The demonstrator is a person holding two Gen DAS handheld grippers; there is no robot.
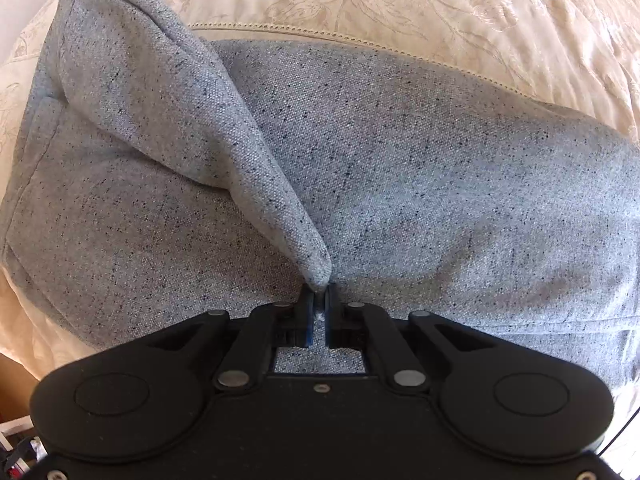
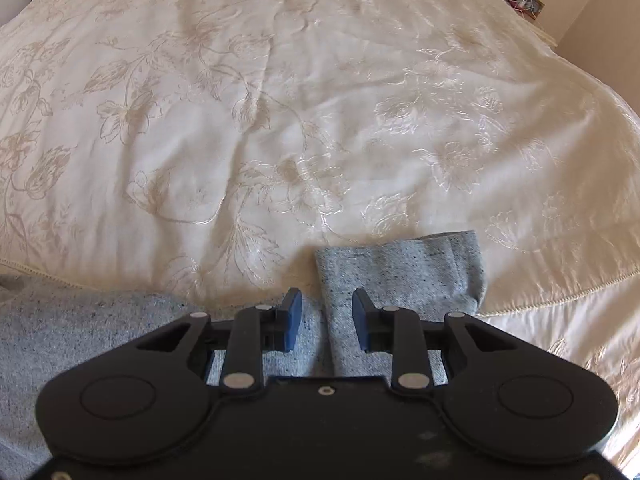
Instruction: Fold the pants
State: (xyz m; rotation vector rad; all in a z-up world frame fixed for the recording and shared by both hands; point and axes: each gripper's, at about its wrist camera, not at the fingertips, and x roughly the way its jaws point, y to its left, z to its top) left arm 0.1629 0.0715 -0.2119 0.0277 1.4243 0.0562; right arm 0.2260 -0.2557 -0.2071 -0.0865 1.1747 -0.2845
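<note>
Grey speckled pants (image 1: 400, 168) lie folded on a cream bedspread and fill most of the left wrist view. My left gripper (image 1: 319, 292) points down and is shut on a pinched ridge of the fabric, which rises as a fold (image 1: 168, 120) toward the upper left. In the right wrist view the same pants (image 2: 80, 328) lie at the lower left, and a hemmed leg end (image 2: 420, 272) sticks out onto the bedspread. My right gripper (image 2: 326, 316) hangs open over that leg end, its pads apart and not pressing the cloth.
The cream bedspread (image 2: 280, 100) with an embroidered flower pattern spreads far ahead, its piped seam (image 1: 360, 38) running just past the pants. A cluttered bedside surface (image 2: 520, 0) stands at the far right corner, beside a wall. The bed's edge drops off at the lower left (image 1: 12, 368).
</note>
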